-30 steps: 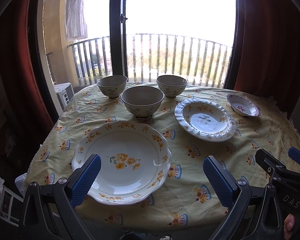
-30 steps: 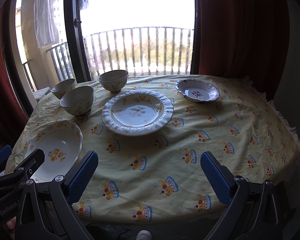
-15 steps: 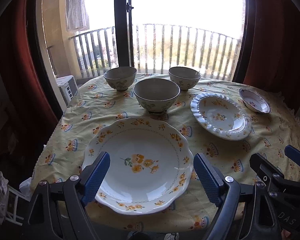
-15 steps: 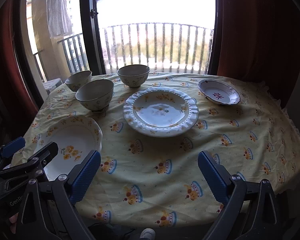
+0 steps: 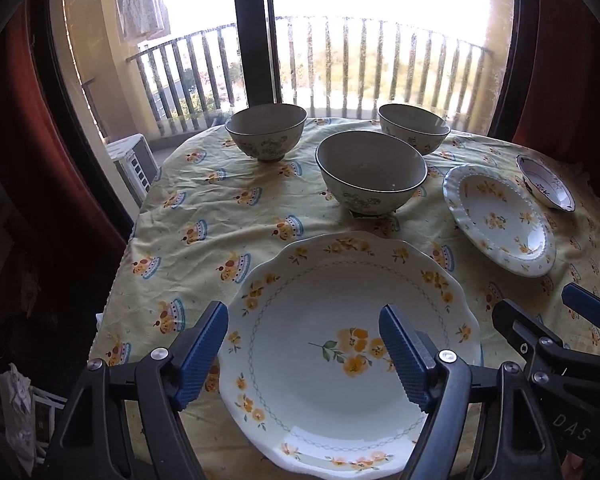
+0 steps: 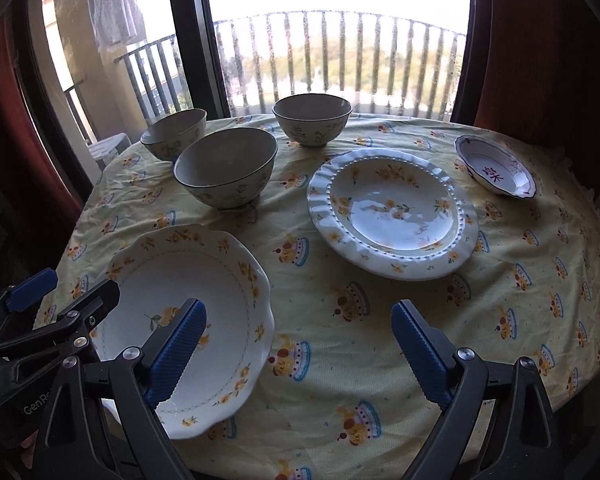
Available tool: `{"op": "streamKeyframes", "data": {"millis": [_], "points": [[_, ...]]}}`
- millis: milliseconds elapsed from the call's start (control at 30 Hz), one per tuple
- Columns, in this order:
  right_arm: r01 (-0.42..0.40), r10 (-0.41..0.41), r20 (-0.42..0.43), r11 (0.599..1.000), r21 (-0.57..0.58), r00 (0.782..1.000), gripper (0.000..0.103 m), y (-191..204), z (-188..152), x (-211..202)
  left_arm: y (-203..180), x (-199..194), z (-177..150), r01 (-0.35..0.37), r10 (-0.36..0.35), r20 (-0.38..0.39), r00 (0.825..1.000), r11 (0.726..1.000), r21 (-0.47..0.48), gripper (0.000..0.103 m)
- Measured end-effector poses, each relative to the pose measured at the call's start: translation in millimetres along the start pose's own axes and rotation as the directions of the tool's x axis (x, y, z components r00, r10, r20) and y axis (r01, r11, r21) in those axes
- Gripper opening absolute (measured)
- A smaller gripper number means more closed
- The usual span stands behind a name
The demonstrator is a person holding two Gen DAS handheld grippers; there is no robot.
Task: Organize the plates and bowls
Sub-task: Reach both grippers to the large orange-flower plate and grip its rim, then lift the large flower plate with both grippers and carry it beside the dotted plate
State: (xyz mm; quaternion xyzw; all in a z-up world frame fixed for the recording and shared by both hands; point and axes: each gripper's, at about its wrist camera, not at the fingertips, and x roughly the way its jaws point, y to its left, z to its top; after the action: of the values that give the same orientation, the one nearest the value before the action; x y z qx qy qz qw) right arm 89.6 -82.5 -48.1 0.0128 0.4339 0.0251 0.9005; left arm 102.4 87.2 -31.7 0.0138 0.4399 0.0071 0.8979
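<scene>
A large scalloped plate with yellow flowers lies at the table's near left. My left gripper hovers over it, jaws closing, with the plate's left half between the fingers and no pad touching it. My right gripper is also closing a little. Its left finger is over the plate's right side and its right finger is over bare cloth. Behind stand three bowls. To the right are a bead-rimmed plate and a small dish with a red mark.
A yellow patterned tablecloth covers the round table and drapes over its near edge. Behind are a balcony door frame, railing and red curtains. A white appliance stands beyond the table's left side.
Both grippers have moved forward and down towards the table, so the dishes look larger. The left jaws have narrowed noticeably, the right ones slightly. No dish has moved.
</scene>
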Motion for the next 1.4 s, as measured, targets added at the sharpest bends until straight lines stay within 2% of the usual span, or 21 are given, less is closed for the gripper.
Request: {"op": "streamKeyframes", "data": {"millis": [300,500,733,867,1000,1267,1400], "points": [[0.038,-0.032,-0.149,0.998,0.04,0.988,0.09,30,-4,46,23,52,-1,0.041,-0.033,-0.128,0.991,0.998,0.057,0.078],[0.074,-0.06,-0.223,0.996,0.053,0.973,0.086,41,-11,68,33,77,-2,0.11,-0.096,-0.206,0.974,0.992,0.057,0.076],[0.12,-0.099,-0.302,0.991,0.051,0.948,0.078,49,-13,88,36,88,-3,0.154,-0.129,-0.27,0.954,0.985,0.073,0.07],[0.126,-0.099,-0.322,0.99,0.065,0.942,0.073,50,-11,95,40,95,-1,0.182,-0.165,-0.305,0.938,0.983,0.03,0.068],[0.126,-0.1,-0.319,0.99,0.063,0.942,0.072,52,-7,98,40,101,0,0.19,-0.174,-0.317,0.932,0.981,0.022,0.069],[0.092,-0.071,-0.311,0.994,0.054,0.948,0.072,49,2,105,37,101,-1,0.161,-0.153,-0.297,0.942,0.987,0.001,0.07],[0.078,-0.06,-0.327,0.996,0.042,0.943,0.072,47,4,106,35,99,-1,0.151,-0.148,-0.305,0.941,0.988,-0.013,0.07]]}}
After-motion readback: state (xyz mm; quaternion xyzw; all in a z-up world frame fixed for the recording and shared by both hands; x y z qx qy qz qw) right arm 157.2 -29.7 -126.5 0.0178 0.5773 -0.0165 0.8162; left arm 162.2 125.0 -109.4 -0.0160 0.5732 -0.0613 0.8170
